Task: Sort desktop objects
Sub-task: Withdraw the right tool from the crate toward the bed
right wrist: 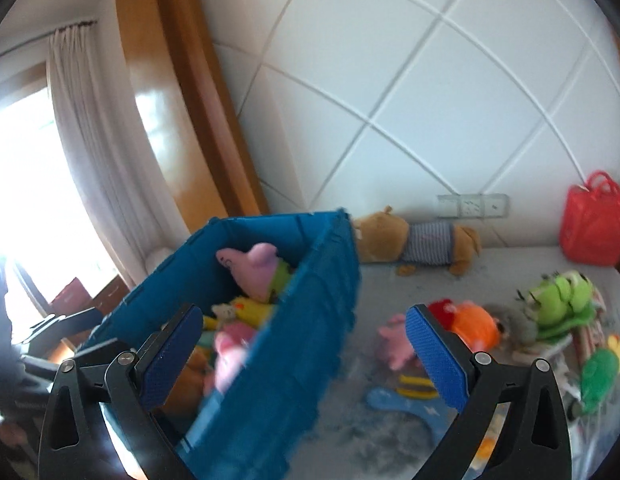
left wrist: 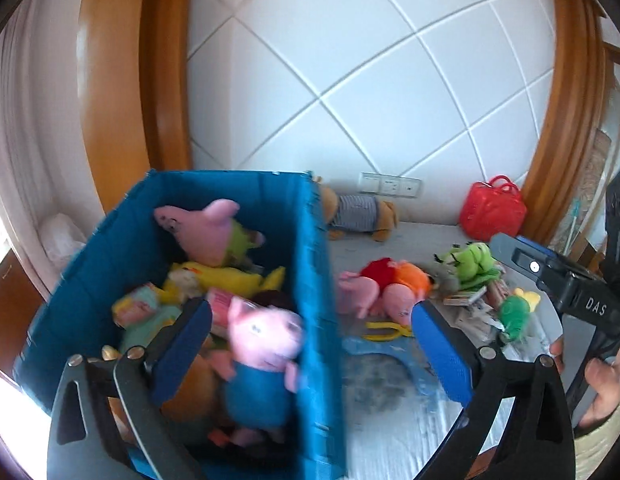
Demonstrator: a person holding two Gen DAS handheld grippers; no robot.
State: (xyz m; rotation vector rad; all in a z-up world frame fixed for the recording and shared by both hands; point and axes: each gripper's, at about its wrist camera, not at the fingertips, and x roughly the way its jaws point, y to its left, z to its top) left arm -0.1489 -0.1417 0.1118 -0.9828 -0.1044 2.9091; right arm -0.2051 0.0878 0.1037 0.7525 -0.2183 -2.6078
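A blue storage box [left wrist: 315,288] [right wrist: 310,320] stands at the left of the desk, full of plush toys. A pink pig in a blue shirt [left wrist: 266,356] lies on top, with a pink starfish toy [left wrist: 208,228] [right wrist: 258,266] behind it. My left gripper [left wrist: 310,352] is open and empty, its jaws standing either side of the box's right wall above the pig. My right gripper [right wrist: 302,356] is open and empty over the same wall; it also shows in the left wrist view [left wrist: 549,276]. Loose toys lie right of the box: pink pigs [left wrist: 373,292] [right wrist: 395,338], an orange plush [right wrist: 473,324], a green plush [left wrist: 471,258] [right wrist: 561,296].
A brown dog plush in a striped shirt [left wrist: 357,210] [right wrist: 413,240] lies against the back wall. A red bag [left wrist: 491,208] [right wrist: 593,222] stands at the back right. A small green toy [left wrist: 515,316] [right wrist: 599,372], packets and a blue flat toy [right wrist: 405,400] lie on the grey desk [left wrist: 389,432].
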